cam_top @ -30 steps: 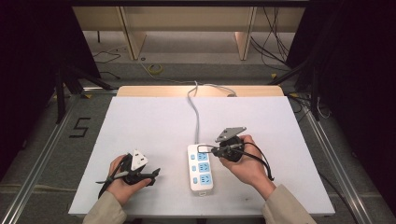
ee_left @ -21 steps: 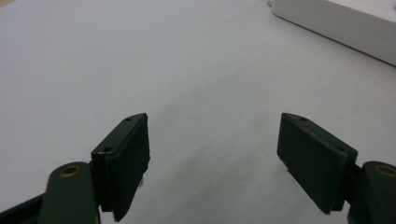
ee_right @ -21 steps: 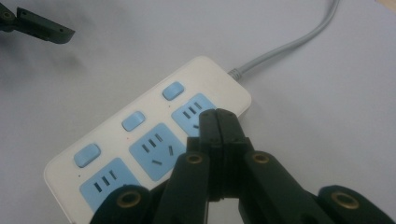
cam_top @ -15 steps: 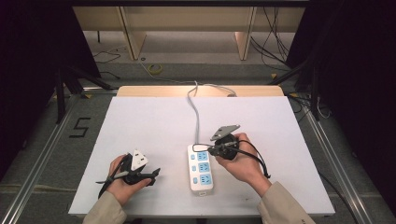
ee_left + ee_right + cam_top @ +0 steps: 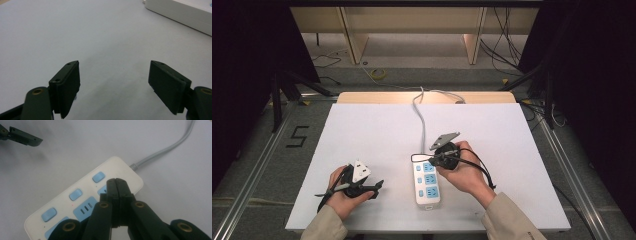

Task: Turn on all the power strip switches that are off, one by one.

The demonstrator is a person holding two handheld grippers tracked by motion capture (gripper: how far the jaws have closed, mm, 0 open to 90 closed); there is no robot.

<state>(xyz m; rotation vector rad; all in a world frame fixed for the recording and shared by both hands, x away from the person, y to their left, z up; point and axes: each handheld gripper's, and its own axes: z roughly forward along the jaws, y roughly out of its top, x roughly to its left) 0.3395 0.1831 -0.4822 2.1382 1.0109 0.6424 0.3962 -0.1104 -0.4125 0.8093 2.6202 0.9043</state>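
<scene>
A white power strip [image 5: 427, 192] with blue sockets lies near the table's front edge, and its grey cable [image 5: 418, 111] runs to the far edge. My right gripper [image 5: 428, 161] is shut with nothing in it, its tips over the strip's cable end. In the right gripper view the shut tips [image 5: 116, 182] hover above the strip [image 5: 120, 167], next to the farthest blue switch [image 5: 98, 176]; contact cannot be told. My left gripper [image 5: 378, 188] rests to the left of the strip, open, with bare table between its fingers [image 5: 67, 85]. The strip's edge [image 5: 180, 12] lies ahead at its right.
The white table top [image 5: 362, 130] has free room on the left and at the back. Two more blue switches [image 5: 75, 194] line the strip's side. The left gripper's jaw appears far off in the right gripper view. Cables lie on the floor [image 5: 377, 74] beyond the table.
My right gripper has shifted a little to the left, from beside the strip's far end to over it. The left gripper has stayed put.
</scene>
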